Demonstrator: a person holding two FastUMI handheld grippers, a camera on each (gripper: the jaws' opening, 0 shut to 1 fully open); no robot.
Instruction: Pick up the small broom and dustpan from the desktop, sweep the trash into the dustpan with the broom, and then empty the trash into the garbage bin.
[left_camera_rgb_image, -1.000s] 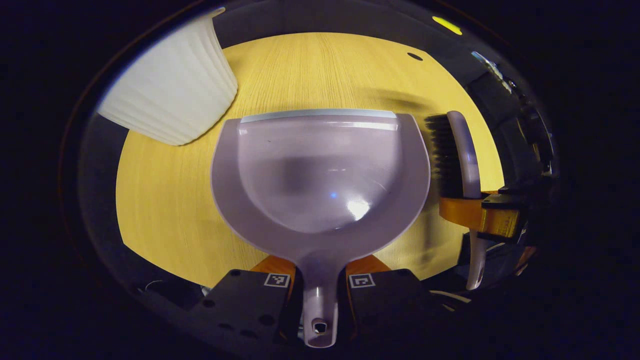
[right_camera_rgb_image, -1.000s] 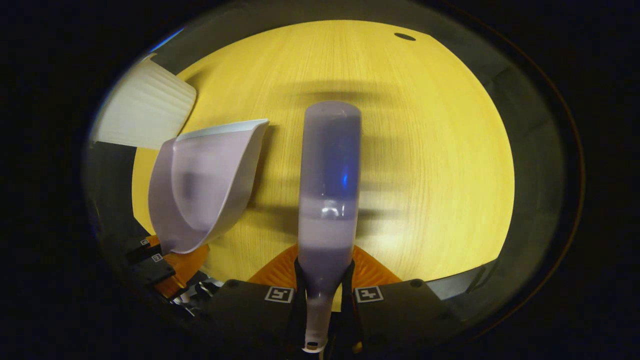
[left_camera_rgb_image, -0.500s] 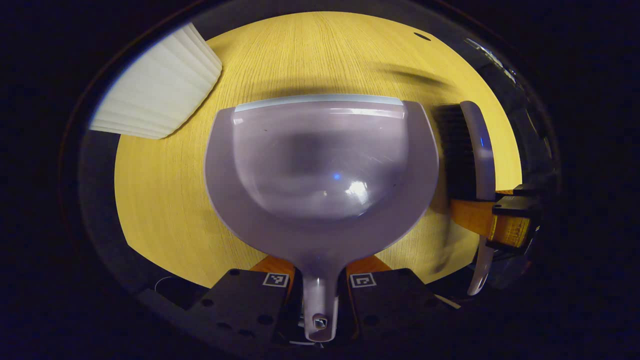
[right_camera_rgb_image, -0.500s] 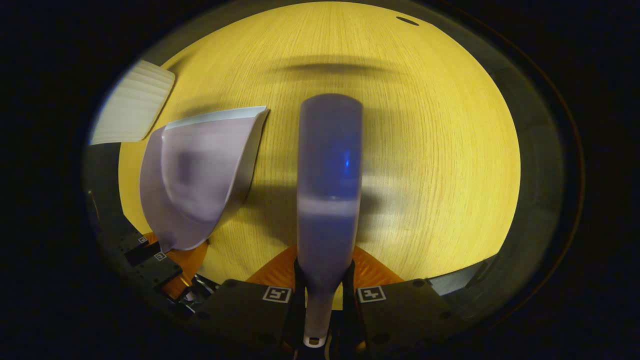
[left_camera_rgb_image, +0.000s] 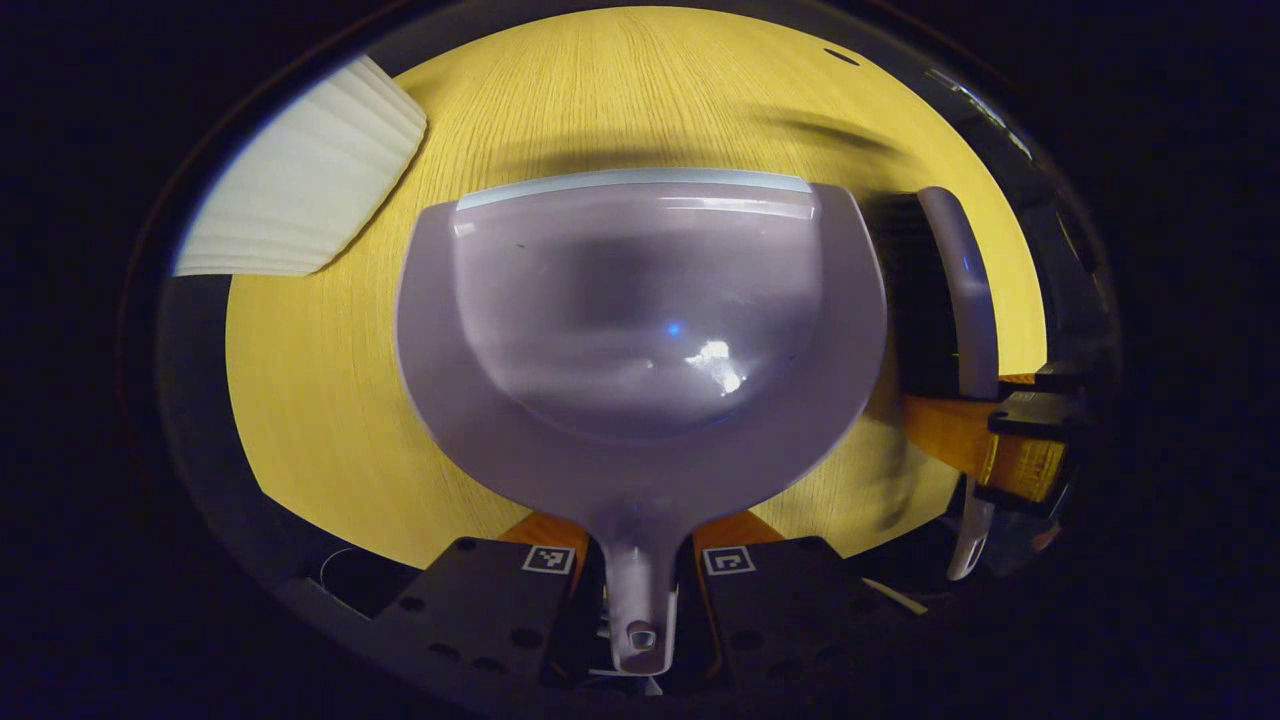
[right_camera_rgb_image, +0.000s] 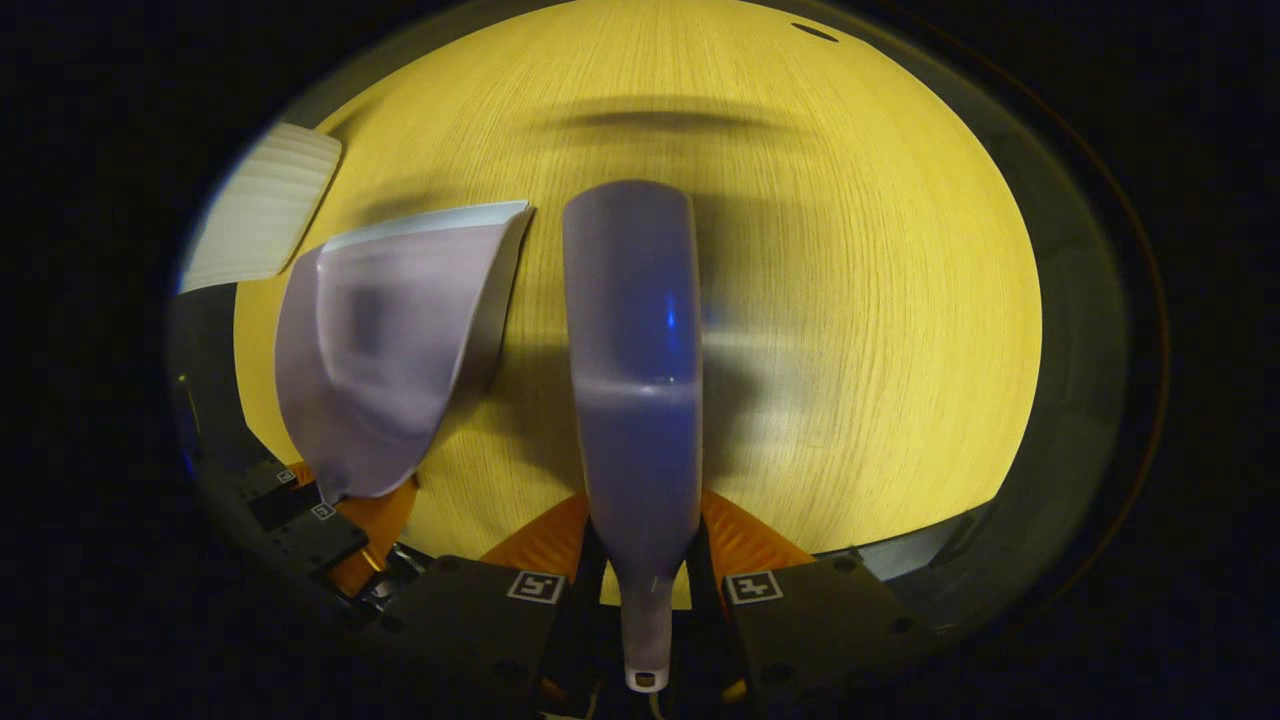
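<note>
My left gripper (left_camera_rgb_image: 640, 590) is shut on the handle of a pale lilac dustpan (left_camera_rgb_image: 640, 330), whose empty scoop faces me with its lip toward the far side of the round wooden table (left_camera_rgb_image: 320, 380). To the dustpan's right is the small broom (left_camera_rgb_image: 950, 290), dark bristles toward the pan, held by my right gripper (left_camera_rgb_image: 1000, 440). In the right gripper view, the right gripper (right_camera_rgb_image: 645, 600) is shut on the broom's handle, the broom's back (right_camera_rgb_image: 630, 330) pointing ahead. The dustpan (right_camera_rgb_image: 380, 340) is on its left, with the left gripper (right_camera_rgb_image: 320, 520) below it.
A white ribbed garbage bin (left_camera_rgb_image: 300, 190) stands at the table's far left edge; it also appears as the bin (right_camera_rgb_image: 262, 205) in the right gripper view. A small dark hole (right_camera_rgb_image: 812, 32) sits near the table's far edge. Dark floor surrounds the table.
Both grippers have lowered toward the table with their tools; dustpan and broom look larger, the bin has slid toward the upper left. The broom has tilted slightly left.
</note>
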